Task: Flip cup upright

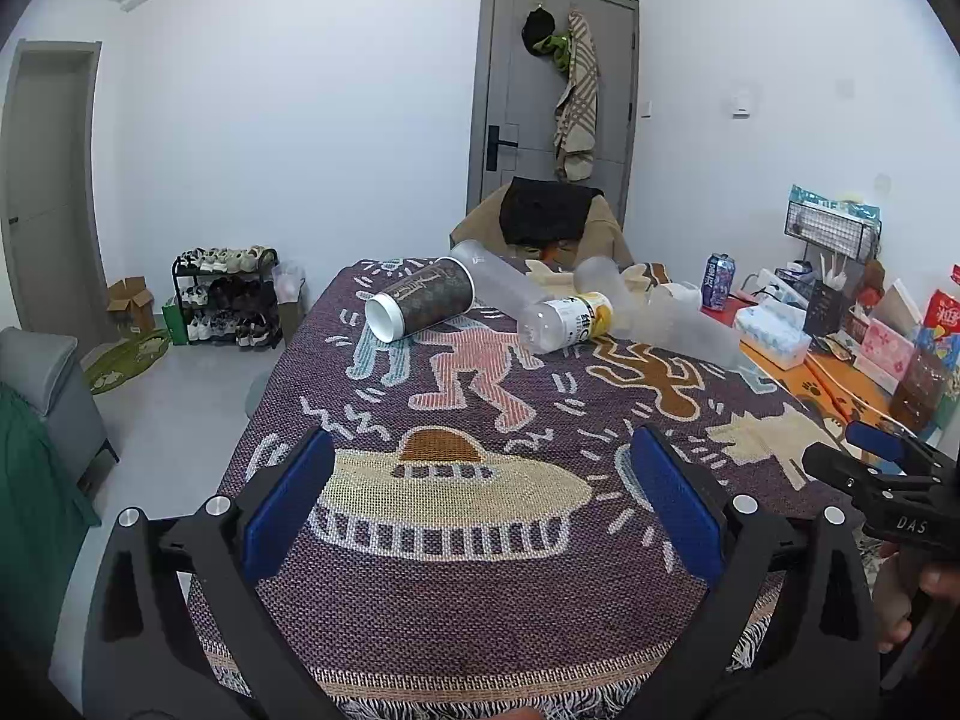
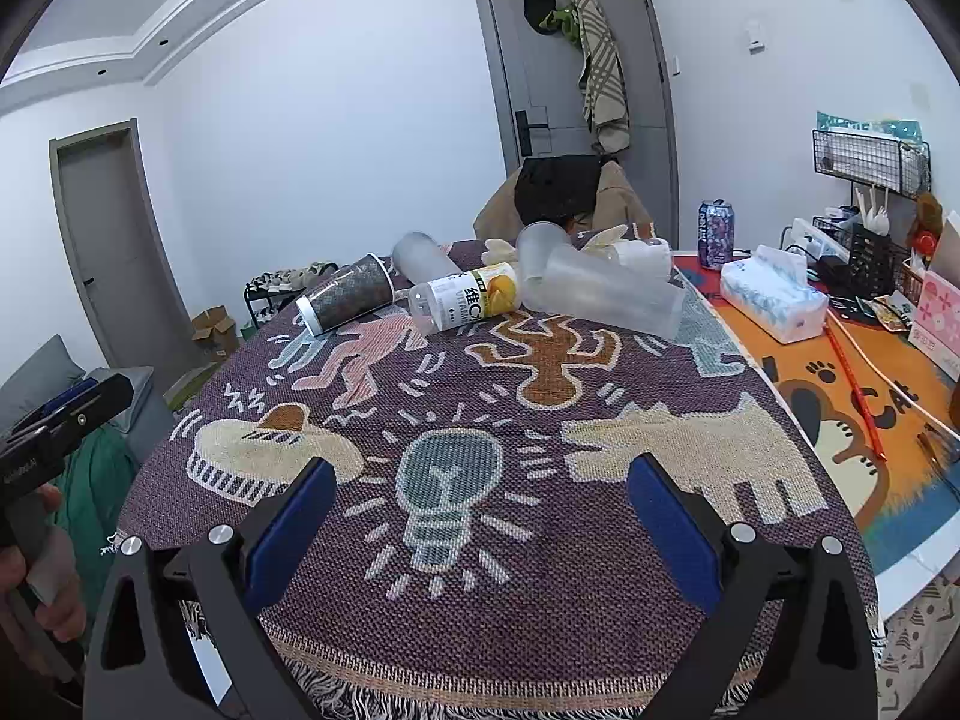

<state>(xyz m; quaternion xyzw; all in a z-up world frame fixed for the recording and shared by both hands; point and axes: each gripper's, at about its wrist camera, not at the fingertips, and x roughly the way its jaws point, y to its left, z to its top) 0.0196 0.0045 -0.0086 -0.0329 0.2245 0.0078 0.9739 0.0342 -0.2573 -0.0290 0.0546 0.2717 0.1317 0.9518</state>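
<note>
A dark patterned cup (image 1: pixel 423 299) with a white rim lies on its side at the far end of the table; it also shows in the right wrist view (image 2: pixel 345 302). Several frosted plastic cups (image 1: pixel 690 324) (image 2: pixel 606 294) lie tipped over near it, with a clear bottle (image 1: pixel 564 318) (image 2: pixel 465 300) with a yellow label between them. My left gripper (image 1: pixel 483 510) is open and empty above the near end of the table. My right gripper (image 2: pixel 483 525) is open and empty, also near the front edge. Each gripper shows at the edge of the other's view.
A patterned woven cloth (image 1: pixel 480 570) (image 2: pixel 480 372) covers the table. At the right are a tissue pack (image 2: pixel 774 294), a drink can (image 2: pixel 715 234), a wire rack (image 2: pixel 870 162) and small boxes. A chair (image 1: pixel 546 222) with a dark garment stands at the far end.
</note>
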